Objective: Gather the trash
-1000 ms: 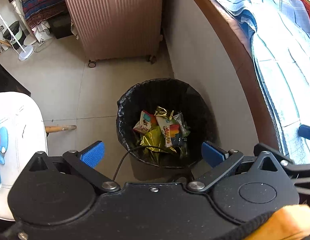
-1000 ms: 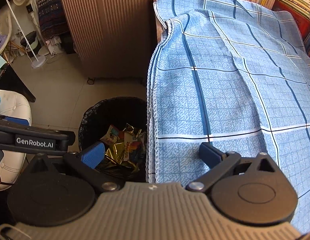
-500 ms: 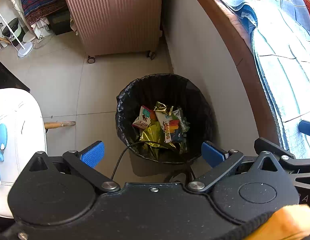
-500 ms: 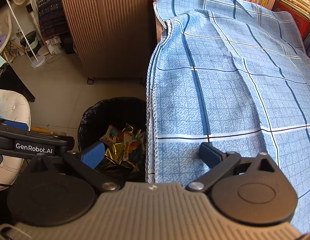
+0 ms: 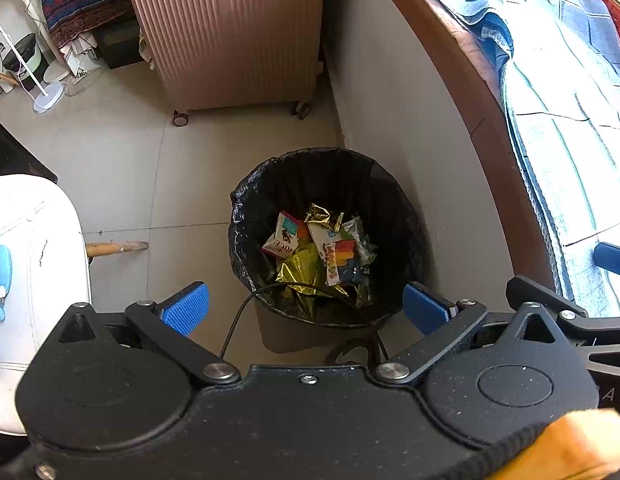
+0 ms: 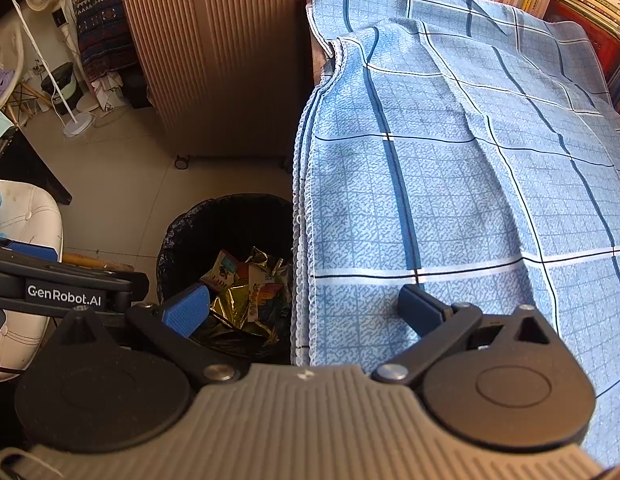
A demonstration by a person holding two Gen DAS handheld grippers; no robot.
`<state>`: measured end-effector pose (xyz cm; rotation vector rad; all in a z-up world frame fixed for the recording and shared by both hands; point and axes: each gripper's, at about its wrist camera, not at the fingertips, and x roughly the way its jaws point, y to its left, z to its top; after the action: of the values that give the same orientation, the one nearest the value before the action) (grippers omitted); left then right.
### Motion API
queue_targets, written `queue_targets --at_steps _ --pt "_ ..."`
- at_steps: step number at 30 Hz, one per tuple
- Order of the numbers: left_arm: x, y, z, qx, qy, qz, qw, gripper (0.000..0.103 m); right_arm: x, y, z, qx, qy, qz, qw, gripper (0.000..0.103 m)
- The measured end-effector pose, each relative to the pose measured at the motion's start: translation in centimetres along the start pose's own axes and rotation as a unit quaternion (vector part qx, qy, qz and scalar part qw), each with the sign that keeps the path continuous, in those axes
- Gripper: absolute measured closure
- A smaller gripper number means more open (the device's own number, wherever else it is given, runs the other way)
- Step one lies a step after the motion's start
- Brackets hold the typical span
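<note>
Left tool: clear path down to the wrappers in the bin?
Probably yes. The left tool is open and empty above the bin; the bin has no lid and the wrappers lie exposed. A black cable crosses the near rim.

The bin (image 5: 326, 236) has a black liner; inside lie gold foil (image 5: 300, 272) and white, orange and teal wrappers (image 5: 334, 248). Behind the bin stands a ribbed rose-gold suitcase (image 5: 230, 32). Beside the bin, a blue checked cloth (image 6: 470, 184) with dark stripes.
</note>
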<state>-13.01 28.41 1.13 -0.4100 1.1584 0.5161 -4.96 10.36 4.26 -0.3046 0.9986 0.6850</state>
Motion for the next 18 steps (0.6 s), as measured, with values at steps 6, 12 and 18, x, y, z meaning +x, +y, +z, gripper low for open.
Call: queue_targets --at_steps 6,12,18 --pt "0.03 -0.11 -0.06 0.003 -0.001 0.001 1.0000 0.000 -0.04 -0.05 -0.02 0.000 0.000 0.000 1.000 0.000" --pt "0.01 -0.09 -0.02 0.003 -0.001 0.002 1.0000 0.000 -0.04 -0.02 -0.03 0.000 -0.001 -0.001 1.000 0.000" --pt "-0.01 -0.05 -0.01 0.005 -0.002 0.002 1.0000 0.000 0.01 -0.04 -0.06 0.001 -0.003 -0.001 1.000 0.000"
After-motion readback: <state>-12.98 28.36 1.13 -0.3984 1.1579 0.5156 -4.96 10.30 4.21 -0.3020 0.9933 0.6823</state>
